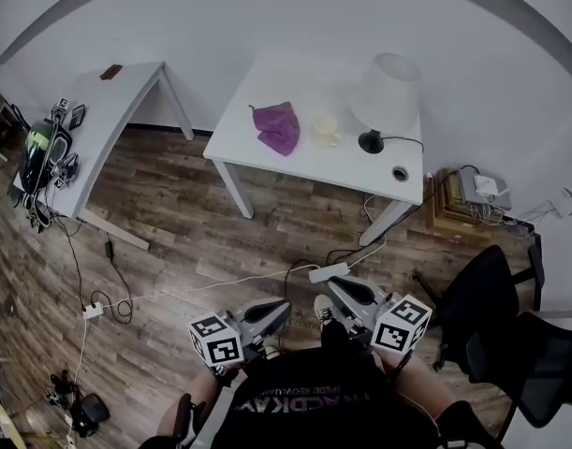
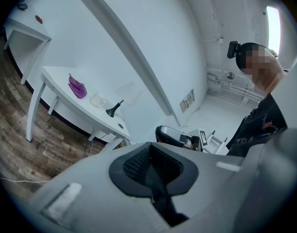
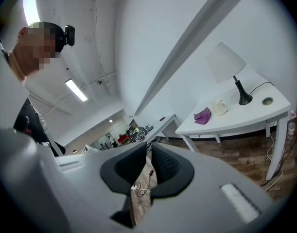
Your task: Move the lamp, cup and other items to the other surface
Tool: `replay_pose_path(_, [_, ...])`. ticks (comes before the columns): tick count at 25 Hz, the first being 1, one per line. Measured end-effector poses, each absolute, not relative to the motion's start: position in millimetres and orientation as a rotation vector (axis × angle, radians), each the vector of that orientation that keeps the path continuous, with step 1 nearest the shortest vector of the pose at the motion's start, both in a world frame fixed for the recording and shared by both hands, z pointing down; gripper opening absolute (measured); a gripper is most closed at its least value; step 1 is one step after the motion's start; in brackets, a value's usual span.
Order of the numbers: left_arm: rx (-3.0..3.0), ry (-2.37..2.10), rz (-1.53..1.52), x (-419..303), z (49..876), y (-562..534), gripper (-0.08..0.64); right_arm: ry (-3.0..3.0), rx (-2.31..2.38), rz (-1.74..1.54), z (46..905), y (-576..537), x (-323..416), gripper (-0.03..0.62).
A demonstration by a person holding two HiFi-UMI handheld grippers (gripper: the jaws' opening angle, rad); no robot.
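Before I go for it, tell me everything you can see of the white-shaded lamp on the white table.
The white-shaded table lamp stands upright near the right end of the white table. Its conical shade looks like matt white fabric or plastic, unlit. A thin black stem leads down to a round black base resting on the tabletop. A black cord runs from the base toward the right edge. The cream cup sits to its left, apart from it; nothing but the table touches it.

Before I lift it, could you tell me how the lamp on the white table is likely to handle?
The lamp probably tips easily: a wide shade over a small dark base. The shade looks thin, likely crushable. Its cord trails across the table and may snag.
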State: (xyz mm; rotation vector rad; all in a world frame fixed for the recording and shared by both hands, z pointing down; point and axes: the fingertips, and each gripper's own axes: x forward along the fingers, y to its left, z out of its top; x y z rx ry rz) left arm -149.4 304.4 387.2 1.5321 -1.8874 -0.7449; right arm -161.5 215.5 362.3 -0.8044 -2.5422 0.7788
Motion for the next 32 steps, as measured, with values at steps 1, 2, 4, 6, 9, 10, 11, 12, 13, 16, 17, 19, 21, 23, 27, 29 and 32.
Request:
replay_pose_path(1, [1.514,-1.898,-0.742,-156,388,298,0.003,-2.538,-0.811,0.776,365,206,-172,0.038])
replay_pose_path(2, [1.495,-1.907,-0.745,-162,390,293,0.003,-2.534,-0.816,0.772,369,196,-183,0.038])
replay_pose_path(4, [1.456,-1.919,-0.759,-173,395,283,0.003,-2.525,-0.823,0.757,378,178,-202,0.04])
replay_pose_path(6, [1.421,-1.931,-0.77,-183,398,274,0.003,-2.518,-0.826,0.743,384,163,-221,0.043])
replay_pose_path(9, [1.373,-1.956,-0.779,-194,399,262,0.003,-2.539,-0.821,0.668,390,140,-247,0.055])
replay_pose_path(10, [1.354,-1.966,-0.783,-197,399,259,0.003,-2.562,-0.805,0.602,393,131,-256,0.061])
replay_pose_path(11, [1.335,-1.975,-0.786,-199,401,257,0.003,-2.59,-0.777,0.513,397,121,-266,0.064])
replay_pose_path(12, [1.316,-1.985,-0.786,-202,402,255,0.003,-2.621,-0.739,0.412,403,110,-277,0.067])
replay_pose_path(13, [1.297,-1.995,-0.787,-205,404,254,0.003,-2.649,-0.693,0.316,408,98,-290,0.067])
replay_pose_path(16, [1.229,-2.027,-0.803,-210,410,252,0.003,-2.691,-0.575,0.16,426,62,-337,0.067])
replay_pose_path(17, [1.203,-2.038,-0.815,-211,411,253,0.003,-2.693,-0.547,0.134,433,52,-354,0.071])
replay_pose_path(19, [1.148,-2.061,-0.839,-212,415,255,0.003,-2.696,-0.493,0.108,446,35,-389,0.077])
replay_pose_path(21, [1.095,-2.082,-0.861,-212,419,256,0.003,-2.687,-0.448,0.129,458,21,-423,0.078])
replay_pose_path(23, [1.046,-2.102,-0.878,-211,422,257,0.003,-2.667,-0.425,0.098,473,12,-454,0.077])
replay_pose_path(27, [0.956,-2.133,-0.908,-210,430,260,0.003,-2.614,-0.414,-0.012,504,6,-506,0.086])
replay_pose_path(29, [0.915,-2.144,-0.922,-209,432,262,0.003,-2.589,-0.405,-0.043,518,5,-527,0.1])
replay_pose_path(32, [0.869,-2.154,-0.928,-207,434,265,0.003,-2.556,-0.396,-0.056,532,6,-550,0.107])
